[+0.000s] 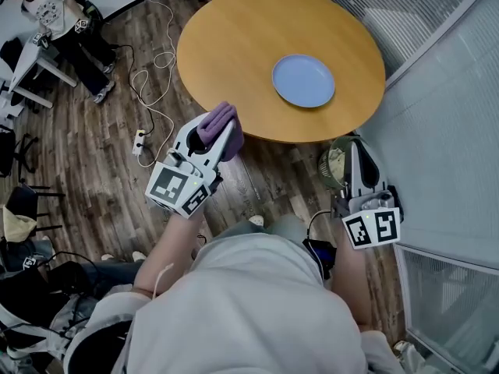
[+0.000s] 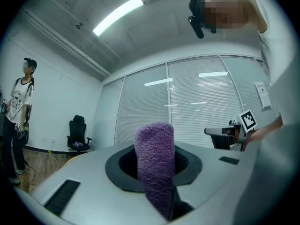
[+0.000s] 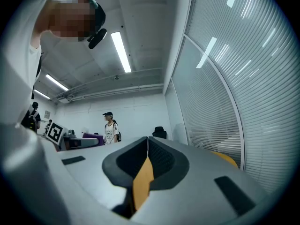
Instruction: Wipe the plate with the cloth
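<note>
My left gripper is clenched on the purple cloth. In the left gripper view, the fingers press in from both sides on the fuzzy roll of cloth. The roll stands up between them and reaches well past their tips. From the head view, the cloth bulges over the front of that gripper, above the wooden floor and just short of the near edge of the round wooden table.

The light blue plate lies flat on the table, right of the table's middle. It is well apart from the cloth, which does not touch it. Bare tabletop and the table's edge lie between the two.

My right gripper is low at my right side, beside the glass wall with blinds, and its tip sits just under the table's near right edge. In the right gripper view its jaws are pressed together along one thin seam with nothing held between them.

A white cable and power strip lie on the floor left of the table. Another person stands at the far left.
</note>
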Demonstrator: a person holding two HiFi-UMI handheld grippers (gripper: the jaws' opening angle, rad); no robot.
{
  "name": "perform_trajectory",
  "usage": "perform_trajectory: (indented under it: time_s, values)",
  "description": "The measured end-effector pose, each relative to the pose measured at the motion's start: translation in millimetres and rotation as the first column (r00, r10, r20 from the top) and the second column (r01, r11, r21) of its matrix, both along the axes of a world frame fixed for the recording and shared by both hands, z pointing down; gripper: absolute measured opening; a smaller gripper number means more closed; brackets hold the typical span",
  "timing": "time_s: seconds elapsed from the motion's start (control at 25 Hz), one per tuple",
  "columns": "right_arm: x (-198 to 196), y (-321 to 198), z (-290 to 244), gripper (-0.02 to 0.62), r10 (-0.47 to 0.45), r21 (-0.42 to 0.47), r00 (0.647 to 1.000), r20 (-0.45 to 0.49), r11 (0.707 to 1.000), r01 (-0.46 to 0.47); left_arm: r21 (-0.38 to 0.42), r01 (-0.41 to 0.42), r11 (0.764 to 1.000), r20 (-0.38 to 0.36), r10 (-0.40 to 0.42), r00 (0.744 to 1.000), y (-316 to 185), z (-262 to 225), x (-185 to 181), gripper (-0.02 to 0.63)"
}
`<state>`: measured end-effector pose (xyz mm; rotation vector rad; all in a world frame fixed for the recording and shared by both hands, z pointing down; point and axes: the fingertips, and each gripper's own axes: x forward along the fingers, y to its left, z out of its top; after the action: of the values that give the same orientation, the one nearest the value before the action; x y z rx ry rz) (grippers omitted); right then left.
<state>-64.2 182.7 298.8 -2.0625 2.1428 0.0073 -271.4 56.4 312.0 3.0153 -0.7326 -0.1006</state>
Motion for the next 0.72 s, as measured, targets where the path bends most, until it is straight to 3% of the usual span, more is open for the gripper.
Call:
perform_trajectory:
  time_s: [0.4,0.72]
  values:
    - [1.9,-6.8,10.8,0.021,-0.017,-0.003,1.000,-0.007,1.000,0.017,0.003,0.013,1.000,0.000,-0.013,1.000,-3.4,10.3,-0.4,0.084]
    - [15.8,-50.3,9.1,0.021,-0.059,0.005,0.998,-0.007,0.998,0.059,-0.008,0.054,0.999,0.002,-0.054,0.999,-35.7,14.3,9.3,0.083]
